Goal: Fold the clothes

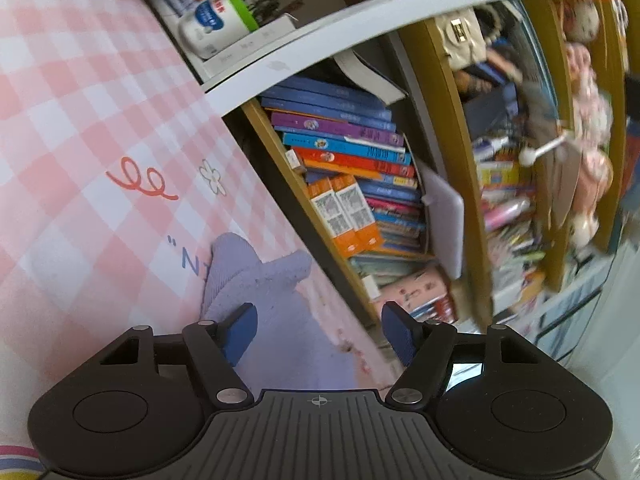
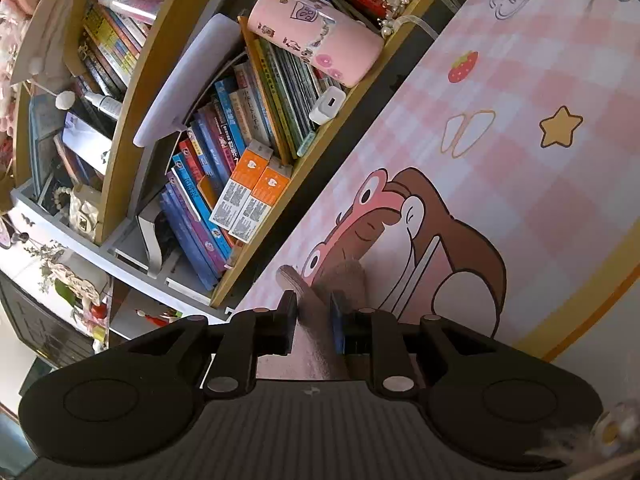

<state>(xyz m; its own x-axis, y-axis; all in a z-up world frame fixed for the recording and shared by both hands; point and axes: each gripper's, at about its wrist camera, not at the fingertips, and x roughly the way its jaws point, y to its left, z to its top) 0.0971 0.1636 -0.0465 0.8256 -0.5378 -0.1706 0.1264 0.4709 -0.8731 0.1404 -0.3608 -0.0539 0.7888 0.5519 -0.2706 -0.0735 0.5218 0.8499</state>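
A lavender knit cloth (image 1: 256,276) lies on the pink checked table mat (image 1: 100,120), with one corner pointing away from me. My left gripper (image 1: 318,312) stands open just above it; the left blue pad (image 1: 240,330) rests against the cloth and the right pad is clear of it, over the mat's edge. In the right wrist view the cloth (image 2: 316,344) looks mauve-grey. A raised fold of it fills the narrow gap between the fingers of my right gripper (image 2: 314,300), touching both. This fold rises from the cartoon-printed mat (image 2: 540,184).
A wooden bookshelf (image 1: 352,160) crammed with books stands right behind the mat's far edge. The right wrist view shows the same bookshelf (image 2: 224,160), with a pink pencil case (image 2: 316,36) and a white charger (image 2: 327,105) on it. A white bottle (image 1: 216,20) stands on an upper shelf.
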